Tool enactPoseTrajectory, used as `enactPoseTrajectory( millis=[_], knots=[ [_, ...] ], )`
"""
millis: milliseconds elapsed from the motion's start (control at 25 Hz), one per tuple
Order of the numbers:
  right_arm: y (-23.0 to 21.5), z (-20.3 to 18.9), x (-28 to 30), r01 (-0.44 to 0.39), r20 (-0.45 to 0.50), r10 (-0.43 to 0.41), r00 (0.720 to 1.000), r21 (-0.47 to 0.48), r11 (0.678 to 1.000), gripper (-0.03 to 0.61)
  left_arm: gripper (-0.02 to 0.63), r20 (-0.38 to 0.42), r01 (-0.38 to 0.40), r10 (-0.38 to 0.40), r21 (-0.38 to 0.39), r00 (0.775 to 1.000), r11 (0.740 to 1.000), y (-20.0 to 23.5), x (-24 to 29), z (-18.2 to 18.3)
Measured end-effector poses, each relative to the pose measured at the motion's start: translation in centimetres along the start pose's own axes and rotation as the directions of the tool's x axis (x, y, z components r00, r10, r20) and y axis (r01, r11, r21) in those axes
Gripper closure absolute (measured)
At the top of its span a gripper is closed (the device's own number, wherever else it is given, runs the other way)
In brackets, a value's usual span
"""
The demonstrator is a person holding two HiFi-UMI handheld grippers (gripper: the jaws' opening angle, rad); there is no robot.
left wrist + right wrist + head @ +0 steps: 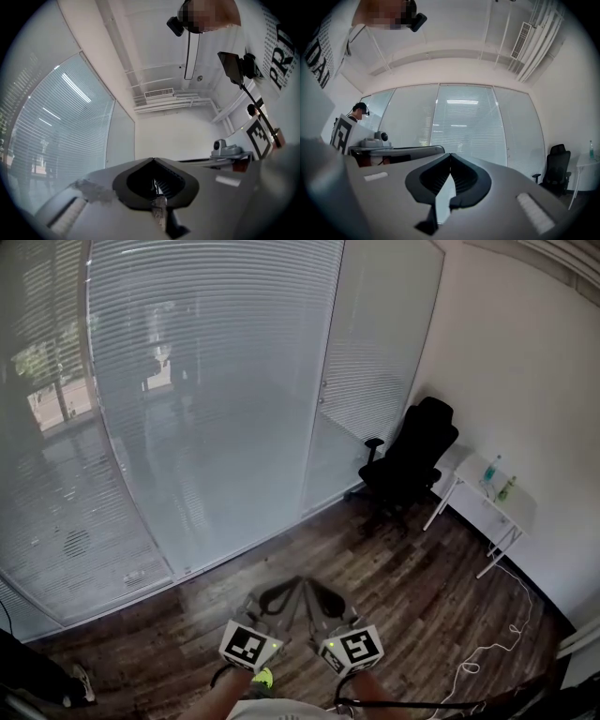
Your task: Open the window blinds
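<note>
The white slatted window blinds (216,381) hang fully lowered over the glass wall, from the far left of the head view across to a narrower panel beside the plain white wall. At the far left some greenery outside shows dimly through the slats, while the wide middle panel looks pale and hazy. The blinds are well apart from both grippers, across a stretch of dark wood-plank floor (412,587). At the bottom middle of the head view the grey left gripper (279,598), with its black-and-white marker cube, is held side by side with the matching right gripper (325,599), their tips near each other and aimed toward the blinds. In the left gripper view the jaws are closed, meeting at the tips with nothing between them, and the blinds fill the left side beyond. In the right gripper view the jaws are likewise closed tip to tip and empty, with the blinds straight ahead. Further right, a black office chair (412,460) stands near the narrow panel in the corner. Just beside it a small white counter (514,514) on thin legs stands against the wall and carries a clear bottle (491,471) and a green bottle (507,488). A white cable (492,648) trails over the floor at the lower right
</note>
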State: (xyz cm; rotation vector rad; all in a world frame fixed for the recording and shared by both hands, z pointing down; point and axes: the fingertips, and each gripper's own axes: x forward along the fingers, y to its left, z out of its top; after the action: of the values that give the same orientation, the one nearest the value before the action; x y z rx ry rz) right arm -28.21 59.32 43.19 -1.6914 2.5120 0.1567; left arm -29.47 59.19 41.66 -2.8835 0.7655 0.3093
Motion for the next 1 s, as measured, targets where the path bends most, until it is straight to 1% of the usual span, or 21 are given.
enactPoseTrajectory(
  millis=[80, 200, 320, 400, 600, 640, 800, 920, 1000],
  knots=[
    [-0.4, 0.0, 1.7, 0.0, -0.001, 0.0, 1.0, 0.008, 1.0, 0.571, 0.621, -0.012, 0.01, -0.009, 0.008, 1.0, 1.0, 1.6, 0.7, -0.3],
    [-1.2, -0.1, 4.6, 0.001, -0.004, -0.001, 1.0, 0.0, 1.0, 0.571, 0.621, -0.007, 0.01, -0.01, -0.002, 1.0, 1.0, 4.4, 2.0, -0.4],
    [-2.1, -0.5, 7.0, 0.004, -0.003, -0.005, 1.0, -0.007, 1.0, 0.57, 0.621, -0.028, 0.025, -0.025, 0.012, 0.999, 1.0, 6.8, 3.1, -1.4],
    [-2.6, -0.8, 8.3, 0.011, 0.003, -0.011, 1.0, -0.007, 1.0, 0.569, 0.621, -0.022, 0.03, -0.03, 0.009, 0.999, 1.0, 8.0, 3.7, -1.6],
    [-3.4, -1.6, 11.2, 0.026, 0.013, -0.026, 1.0, -0.042, 0.999, 0.569, 0.621, -0.039, 0.055, -0.053, 0.059, 0.998, 0.997, 10.9, 4.8, -3.2],
    [-3.7, -1.9, 11.6, 0.029, 0.012, -0.029, 1.0, -0.043, 0.999, 0.569, 0.621, -0.038, 0.055, -0.053, 0.059, 0.998, 0.997, 11.3, 5.1, -3.5],
    [-4.6, -3.1, 13.2, 0.031, 0.003, -0.031, 1.0, -0.04, 0.999, 0.569, 0.621, 0.003, 0.035, -0.035, -0.004, 0.999, 0.999, 12.7, 6.3, -3.6],
    [-5.8, -3.8, 14.6, 0.026, -0.001, -0.026, 1.0, -0.04, 0.999, 0.569, 0.621, -0.022, 0.035, -0.035, -0.011, 0.999, 0.999, 14.1, 7.4, -5.0],
    [-6.8, -4.1, 15.4, 0.023, -0.012, -0.023, 1.0, -0.044, 0.999, 0.569, 0.621, -0.023, 0.029, -0.03, -0.014, 0.999, 0.999, 14.8, 8.5, -5.4]
  ],
)
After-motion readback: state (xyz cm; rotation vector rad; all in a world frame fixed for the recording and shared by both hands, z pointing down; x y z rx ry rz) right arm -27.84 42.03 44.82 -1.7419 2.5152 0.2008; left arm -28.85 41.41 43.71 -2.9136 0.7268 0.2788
